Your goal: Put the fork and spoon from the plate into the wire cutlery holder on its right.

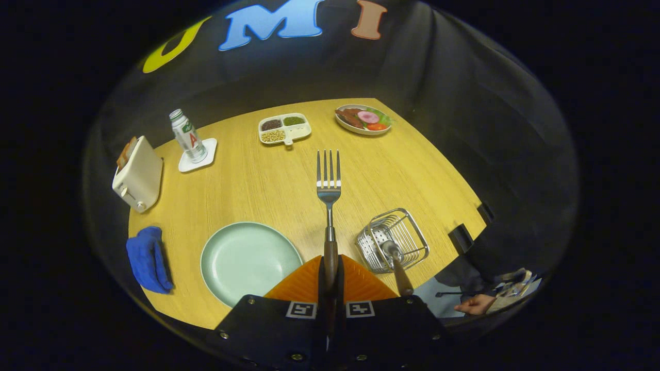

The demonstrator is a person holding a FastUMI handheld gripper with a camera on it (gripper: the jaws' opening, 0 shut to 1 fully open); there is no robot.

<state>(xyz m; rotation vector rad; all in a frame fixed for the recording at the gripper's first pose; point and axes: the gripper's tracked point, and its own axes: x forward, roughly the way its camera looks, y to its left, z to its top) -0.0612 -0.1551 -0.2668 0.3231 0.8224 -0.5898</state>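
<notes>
The tool [330, 268] is clamped on the brown wooden handle of the steel four-tined fork [328, 185], held above the desk [268, 175] between the empty pale green round plate [250, 260] and the wire cutlery holder [394, 239], where the wooden-handled spoon [396, 263] already stands. The fork looks light, stiff and slick at its metal end; the handle is the surer hold

The gripper view rides on the gripper [330, 278] and looks forward along its two fingers, down at a slant from well above the wooden bench [268, 180]. The fisheye takes in almost the whole bench top and the booth's black cloth wall [464, 103] beyond it.
</notes>
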